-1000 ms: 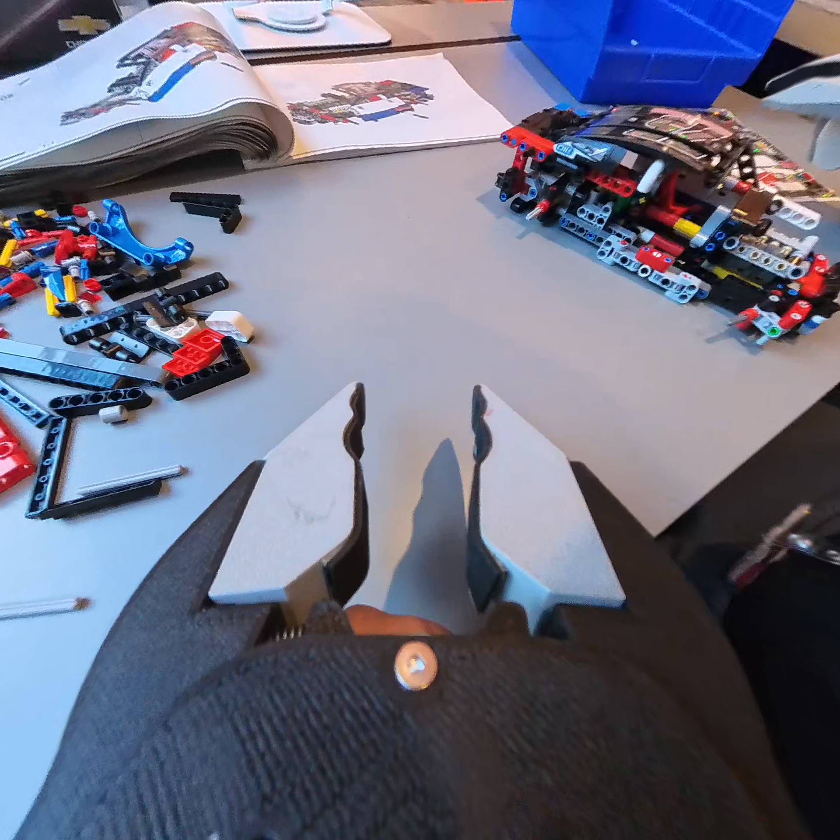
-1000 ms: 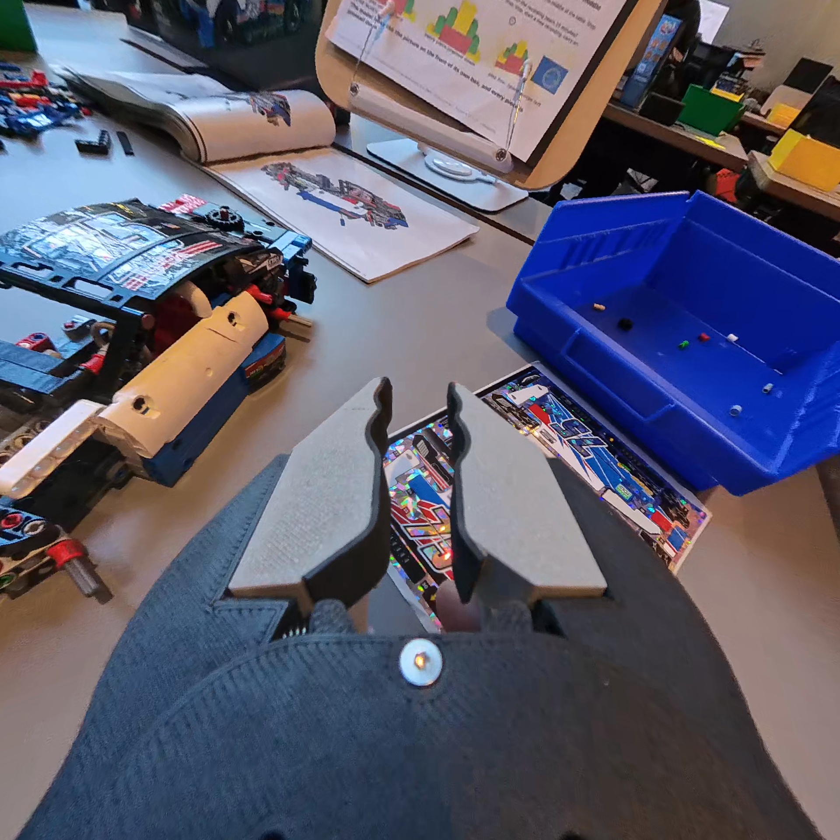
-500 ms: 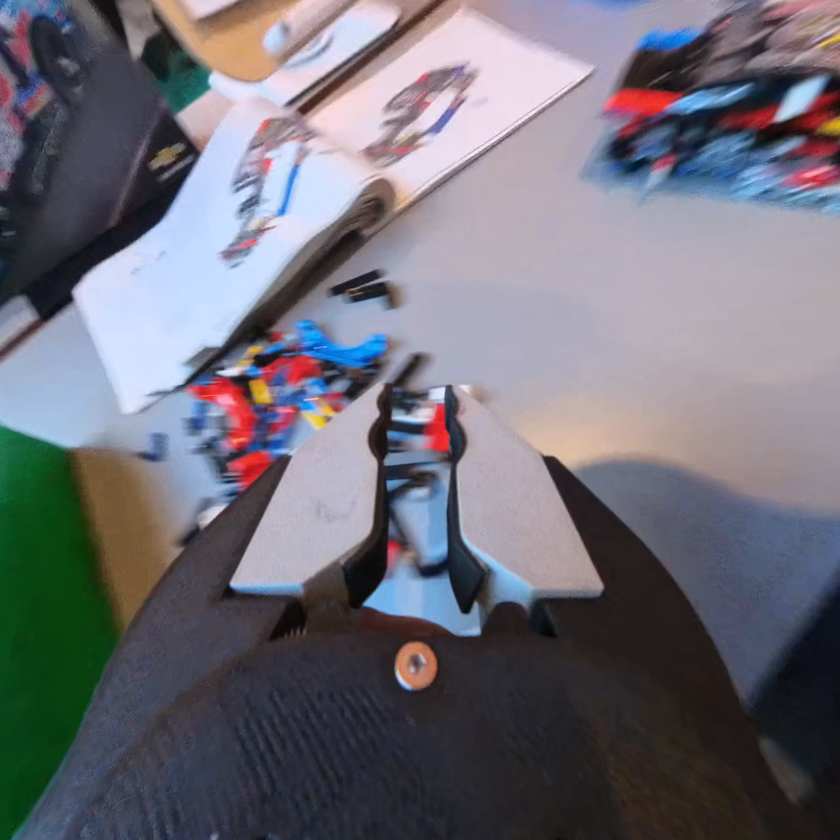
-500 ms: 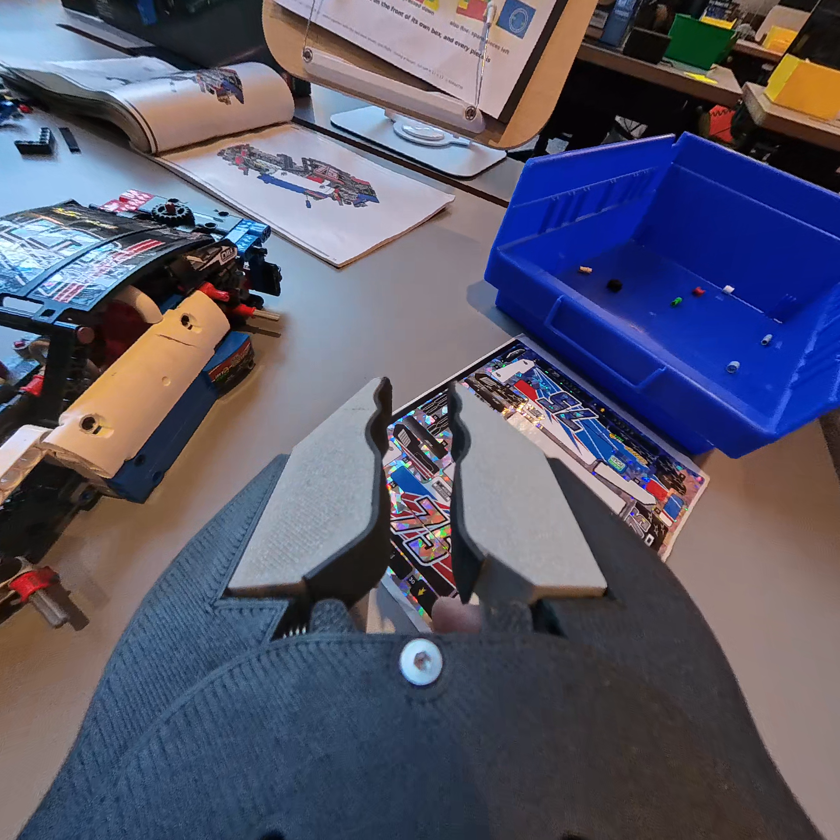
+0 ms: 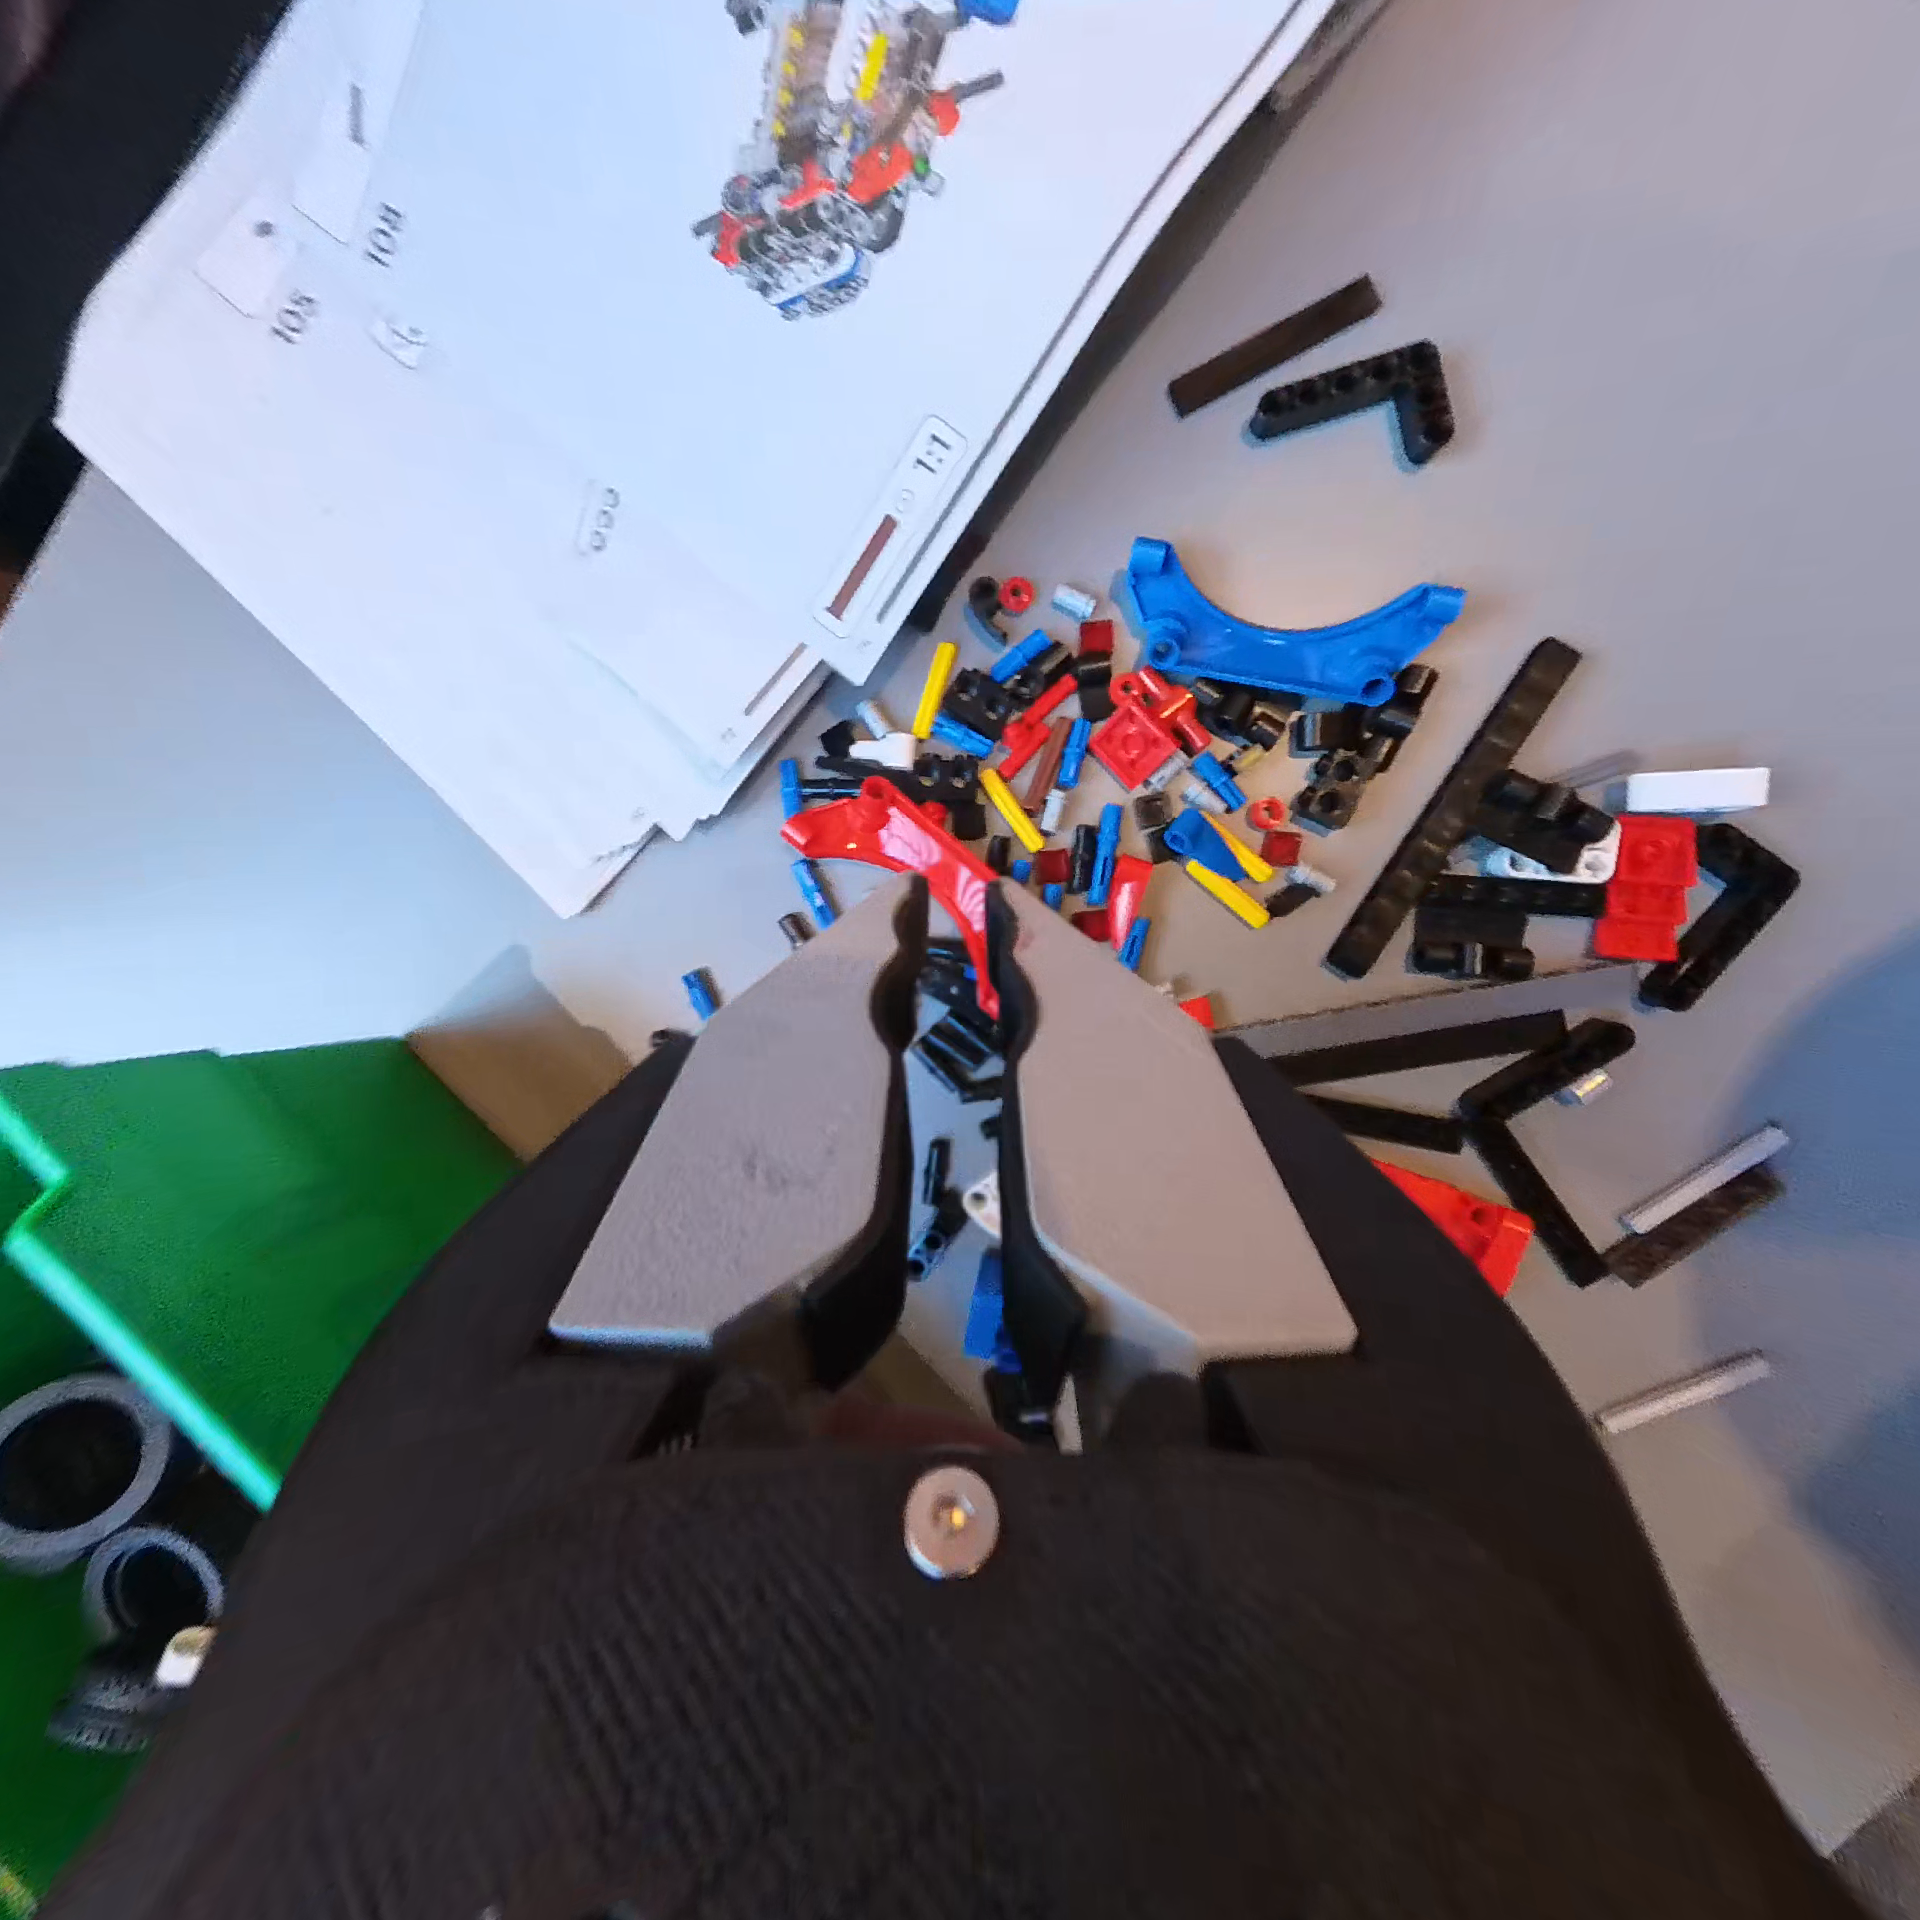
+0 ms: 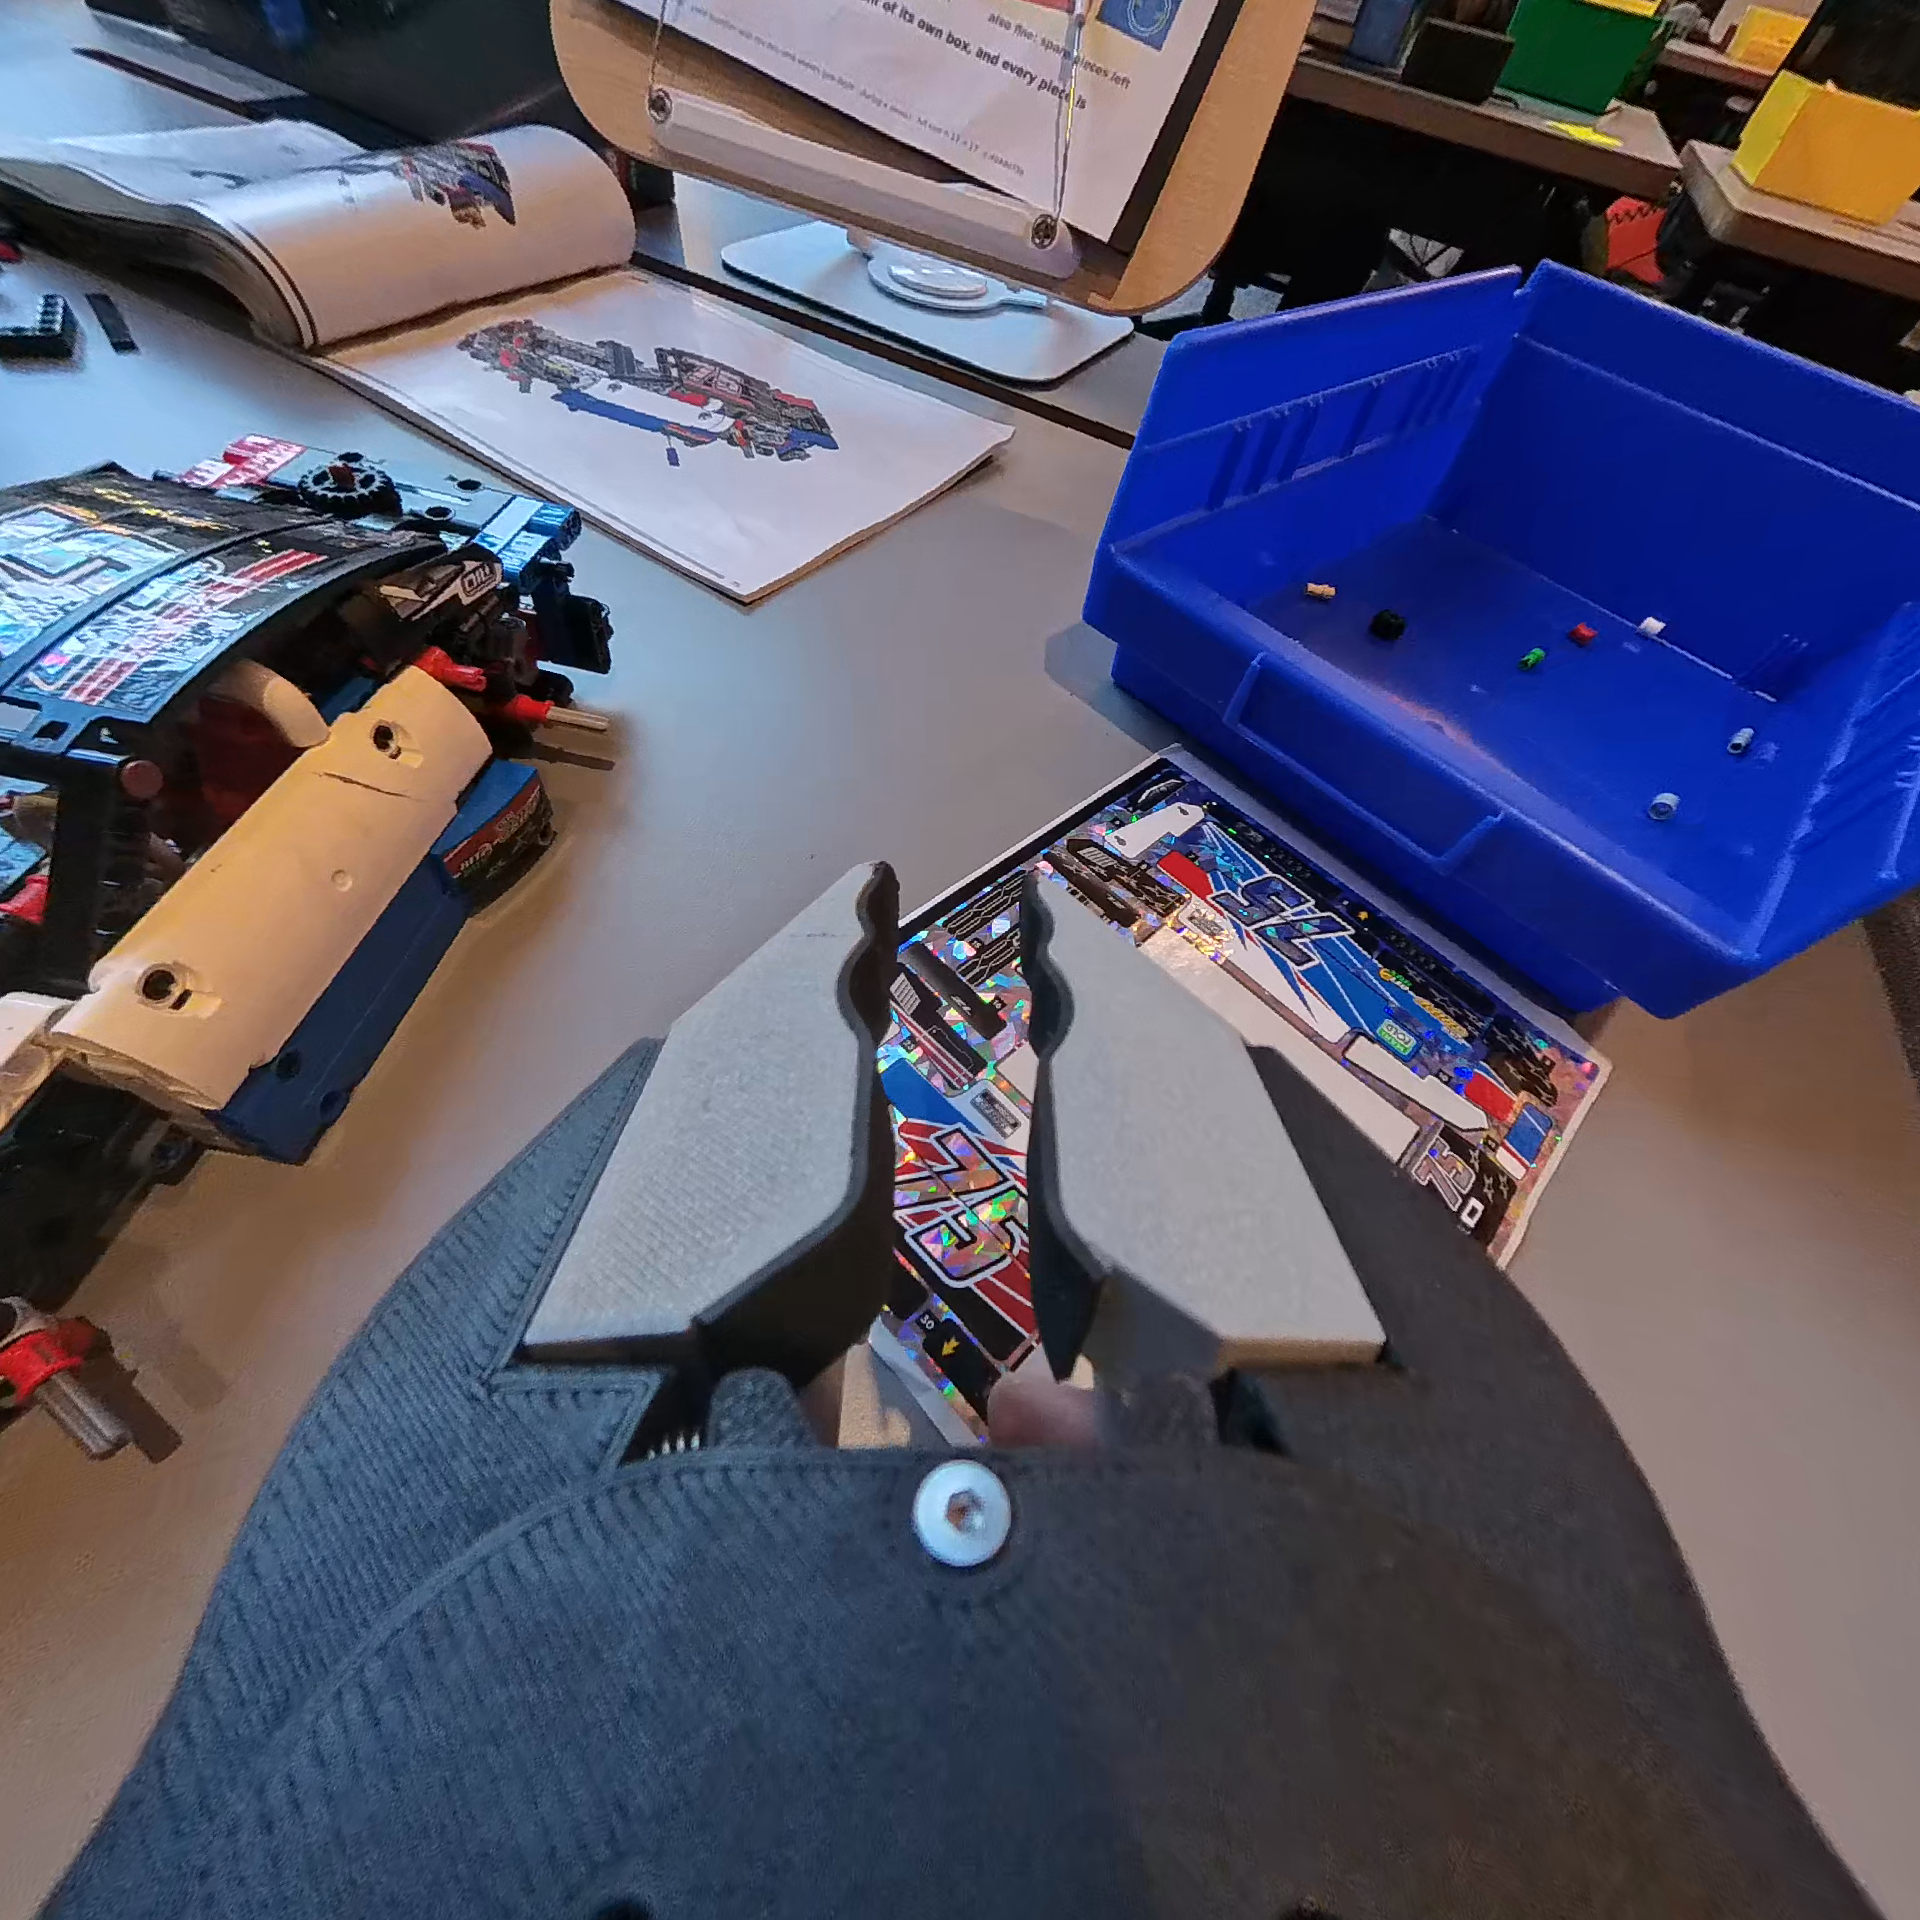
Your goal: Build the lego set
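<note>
Fingers of the left gripper (image 5: 954, 904) are held narrowly apart, empty, above the loose pieces (image 5: 1174, 769) on the tabletop (image 5: 1558, 156); one piece should be singled out before descent. Right gripper (image 6: 961, 894) fingers, also narrow and empty, are poised beside the part-built car (image 6: 260, 748).

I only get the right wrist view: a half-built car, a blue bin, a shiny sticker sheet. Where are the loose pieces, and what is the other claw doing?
Observer: The loose pieces lie in a pile beside the open instruction book.
Operator: And the other claw?
Observer: The left claw hangs over that pile, tips a little apart, pointing at a curved red panel. I cannot tell whether it touches the panel.
Operator: Anything big in the pile?
Observer: A blue arch piece lies at its far edge.
</note>
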